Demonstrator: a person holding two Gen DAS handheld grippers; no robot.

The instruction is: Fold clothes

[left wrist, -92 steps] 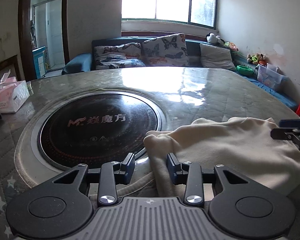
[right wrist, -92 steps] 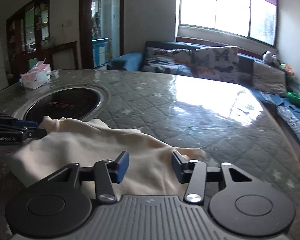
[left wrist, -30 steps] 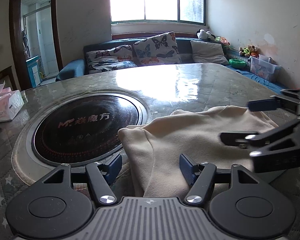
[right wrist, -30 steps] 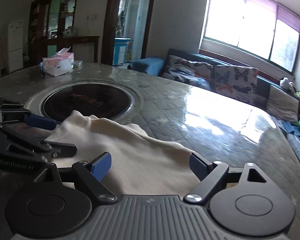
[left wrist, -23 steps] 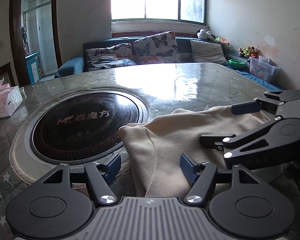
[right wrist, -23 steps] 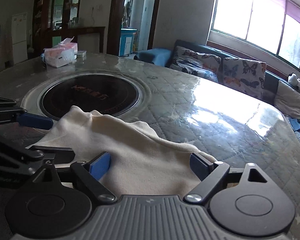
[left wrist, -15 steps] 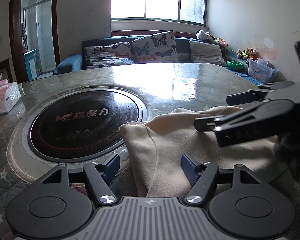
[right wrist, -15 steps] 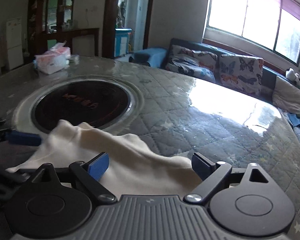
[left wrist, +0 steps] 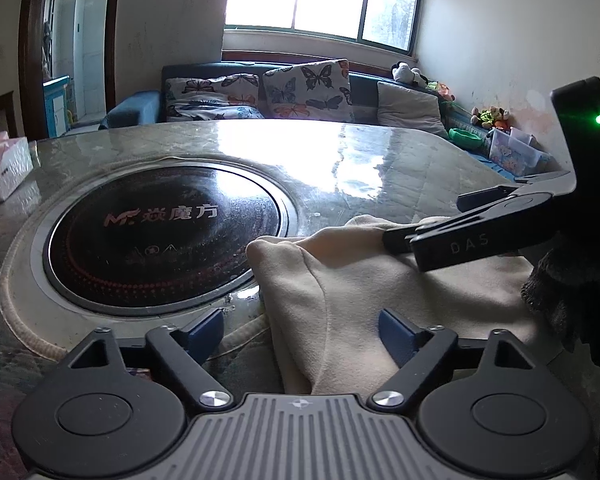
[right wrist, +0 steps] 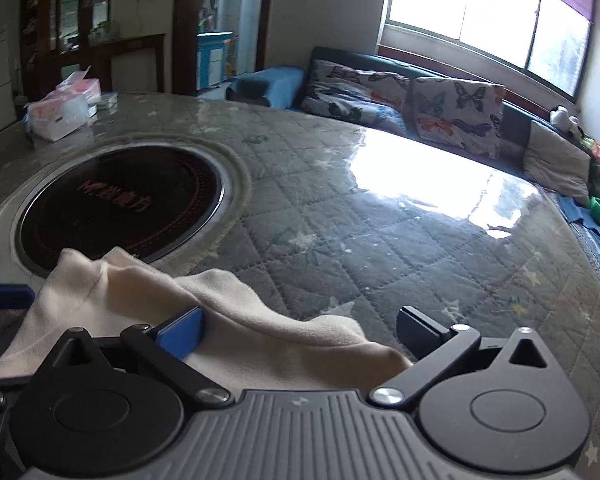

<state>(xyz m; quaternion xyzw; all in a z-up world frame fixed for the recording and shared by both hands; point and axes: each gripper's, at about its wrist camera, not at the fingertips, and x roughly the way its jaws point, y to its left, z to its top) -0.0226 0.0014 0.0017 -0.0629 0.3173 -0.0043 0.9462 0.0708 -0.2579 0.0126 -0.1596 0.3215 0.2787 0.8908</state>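
A cream garment [left wrist: 352, 292] lies bunched on the quilted table, its left fold touching the rim of the black round hob. My left gripper [left wrist: 302, 330] is open, its blue-padded fingers on either side of the garment's near edge. My right gripper [right wrist: 298, 330] is open too, low over the garment [right wrist: 236, 324], which lies between its fingers. In the left wrist view the right gripper [left wrist: 432, 228] reaches in from the right over the garment's far edge. A dark gloved hand holds it.
A black round hob [left wrist: 162, 232] with a metal rim is set into the table [right wrist: 380, 220]. A pink tissue box [right wrist: 62, 110] stands at the table's far left. A sofa with butterfly cushions [left wrist: 304, 88] runs behind the table. Toys and a plastic bin [left wrist: 512, 152] sit at the right wall.
Both grippers have opened wide. The right gripper has moved left across the garment toward the hob, low over the cloth. The garment has barely shifted.
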